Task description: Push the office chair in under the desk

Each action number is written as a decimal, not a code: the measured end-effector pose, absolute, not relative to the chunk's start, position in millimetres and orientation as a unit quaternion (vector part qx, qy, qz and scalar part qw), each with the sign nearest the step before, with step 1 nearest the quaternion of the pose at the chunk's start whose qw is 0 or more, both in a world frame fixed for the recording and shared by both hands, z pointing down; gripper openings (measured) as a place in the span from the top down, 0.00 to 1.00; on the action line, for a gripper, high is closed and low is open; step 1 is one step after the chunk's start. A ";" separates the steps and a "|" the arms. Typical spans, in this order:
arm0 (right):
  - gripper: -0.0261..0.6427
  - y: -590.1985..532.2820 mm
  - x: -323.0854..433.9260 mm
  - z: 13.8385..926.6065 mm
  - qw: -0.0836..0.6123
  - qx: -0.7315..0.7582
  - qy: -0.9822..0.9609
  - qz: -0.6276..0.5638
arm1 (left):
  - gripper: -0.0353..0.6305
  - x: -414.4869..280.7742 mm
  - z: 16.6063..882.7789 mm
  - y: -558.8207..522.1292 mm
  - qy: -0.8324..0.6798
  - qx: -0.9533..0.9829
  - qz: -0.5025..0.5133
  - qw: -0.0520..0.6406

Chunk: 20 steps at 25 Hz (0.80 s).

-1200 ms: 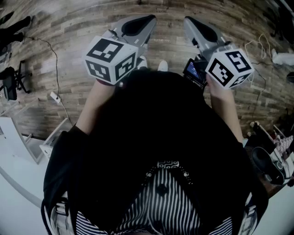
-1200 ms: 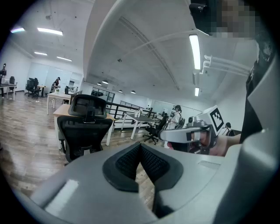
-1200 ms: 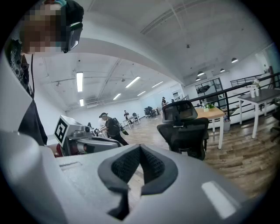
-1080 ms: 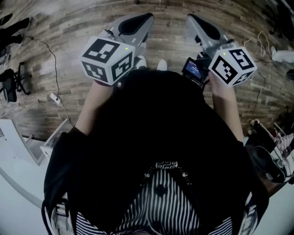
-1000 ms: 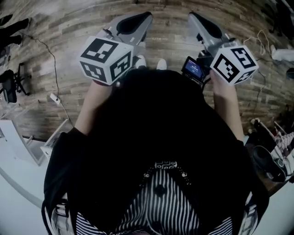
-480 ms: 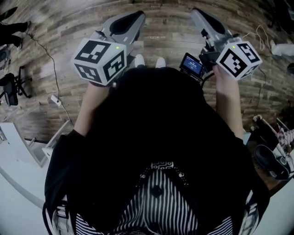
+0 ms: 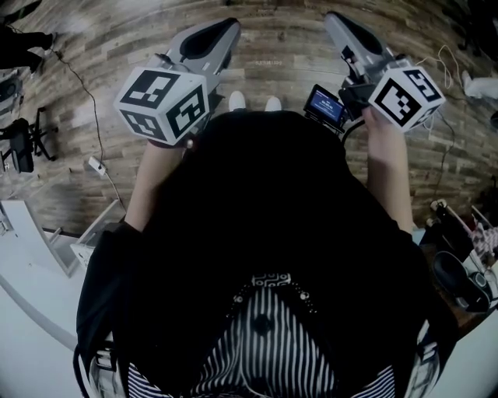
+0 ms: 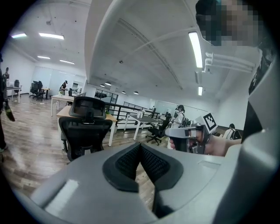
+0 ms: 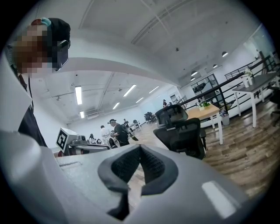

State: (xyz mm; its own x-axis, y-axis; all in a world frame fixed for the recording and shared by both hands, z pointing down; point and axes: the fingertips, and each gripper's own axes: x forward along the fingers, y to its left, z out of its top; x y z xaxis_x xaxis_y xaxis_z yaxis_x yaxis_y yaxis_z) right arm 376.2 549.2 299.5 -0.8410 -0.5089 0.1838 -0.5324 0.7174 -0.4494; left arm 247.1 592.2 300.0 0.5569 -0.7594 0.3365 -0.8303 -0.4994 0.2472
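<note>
A black office chair (image 8: 85,131) with a headrest stands some way ahead on the wooden floor, in front of a wood-topped desk (image 8: 65,111). The right gripper view shows the same chair (image 9: 181,131) and desk (image 9: 205,111) to its right. My left gripper (image 8: 140,146) is shut on nothing and held well short of the chair. My right gripper (image 9: 140,148) is likewise shut and empty. In the head view the left gripper (image 7: 230,26) and the right gripper (image 7: 333,17) point forward side by side over the floor. The chair is outside that view.
Further desks (image 8: 142,120), a second black chair (image 8: 157,131), a black railing and several people stand deeper in the room. In the head view a cable and a white power strip (image 7: 95,165) lie on the floor at the left, and a cluttered table edge (image 7: 459,264) is at the right.
Both grippers have shifted forward over the floor, the left cube drifting left and the right cube drifting right. The floor and the things on it have slid in the view. Both jaws stayed shut.
</note>
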 end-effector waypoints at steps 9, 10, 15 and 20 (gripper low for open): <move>0.96 552.2 413.0 313.7 0.026 0.271 -0.927 0.260 | 0.95 262.3 319.8 591.2 -0.480 0.848 0.094 0.204; 0.96 553.9 412.6 315.2 0.027 0.268 -0.927 0.261 | 0.95 262.1 318.9 591.6 -0.481 0.848 0.094 0.201; 0.96 564.7 405.7 320.0 0.036 0.249 -0.931 0.265 | 0.95 264.3 320.1 600.6 -0.473 0.852 0.105 0.197; 0.96 568.3 397.8 324.7 0.050 0.236 -0.933 0.266 | 0.95 262.5 326.2 600.7 -0.466 0.855 0.110 0.202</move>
State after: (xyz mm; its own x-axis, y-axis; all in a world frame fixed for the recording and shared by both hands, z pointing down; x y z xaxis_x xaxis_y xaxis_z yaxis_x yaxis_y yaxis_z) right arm 397.8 568.3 324.7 -0.8833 -0.4142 0.2198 -0.4678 0.7472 -0.4720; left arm 262.5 600.7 326.2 0.5416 -0.7517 0.3763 -0.8406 -0.4847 0.2416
